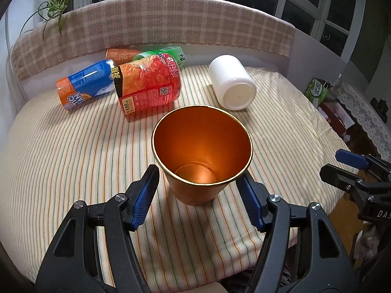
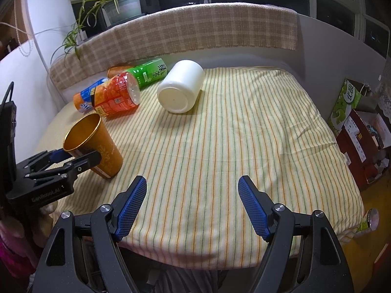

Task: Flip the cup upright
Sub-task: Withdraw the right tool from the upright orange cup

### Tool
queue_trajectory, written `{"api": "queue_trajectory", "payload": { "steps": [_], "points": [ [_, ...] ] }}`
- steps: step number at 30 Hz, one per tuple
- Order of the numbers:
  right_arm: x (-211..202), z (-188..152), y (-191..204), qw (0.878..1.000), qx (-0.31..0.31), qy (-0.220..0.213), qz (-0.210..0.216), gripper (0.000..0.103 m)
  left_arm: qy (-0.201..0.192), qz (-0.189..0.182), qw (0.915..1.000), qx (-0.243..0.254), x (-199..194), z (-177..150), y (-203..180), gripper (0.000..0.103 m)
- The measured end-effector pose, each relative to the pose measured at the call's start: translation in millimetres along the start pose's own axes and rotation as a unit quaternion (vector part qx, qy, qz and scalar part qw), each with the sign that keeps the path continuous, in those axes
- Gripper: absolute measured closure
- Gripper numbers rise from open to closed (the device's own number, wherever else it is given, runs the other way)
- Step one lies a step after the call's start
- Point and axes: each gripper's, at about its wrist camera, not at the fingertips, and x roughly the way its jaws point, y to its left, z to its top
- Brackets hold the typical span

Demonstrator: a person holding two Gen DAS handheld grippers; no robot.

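An orange cup (image 1: 201, 151) is standing mouth up on the near left part of a striped sheet (image 1: 73, 151) that is covering a cushion-like surface; in the right wrist view the cup (image 2: 97, 144) is leaning a little rather than sitting perfectly plumb. The left gripper (image 1: 198, 190) is bracketing the cup with its jaws spread wide: the left blue pad is standing apart from the cup wall, and the right pad is sitting just beside the rim, though whether it is touching cannot be told. Seen from the right wrist, the left gripper (image 2: 73, 157) is reaching around the cup below its rim. The right gripper (image 2: 193, 206) is hovering over bare striped sheet to the right of the cup, its jaws wide and holding nothing.

Farther back, a white cup (image 1: 232, 83) is lying on its side with its flat base facing the cameras. To its left, a red-orange bottle (image 1: 149, 85), a blue and orange bottle (image 1: 85, 84) and a green bottle (image 2: 149, 72) are lying on their sides in a cluster. A plaid cloth (image 1: 171, 22) is draping over the backrest behind them.
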Motion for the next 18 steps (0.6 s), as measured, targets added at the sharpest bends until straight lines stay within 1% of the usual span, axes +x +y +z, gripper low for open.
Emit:
{"api": "queue_trajectory", "payload": {
  "steps": [11, 18],
  "points": [
    [-4.2, 3.0, 5.0, 1.000, -0.004, -0.006, 0.000, 0.026, 0.000, -0.005, 1.0000, -0.001, -5.4, -3.6, 2.2, 0.036],
    [-5.2, 4.4, 11.5, 1.000, -0.009, -0.013, -0.001, 0.026, -0.003, -0.008, 1.0000, 0.001, -17.8, -9.4, 8.4, 0.036]
  ]
}}
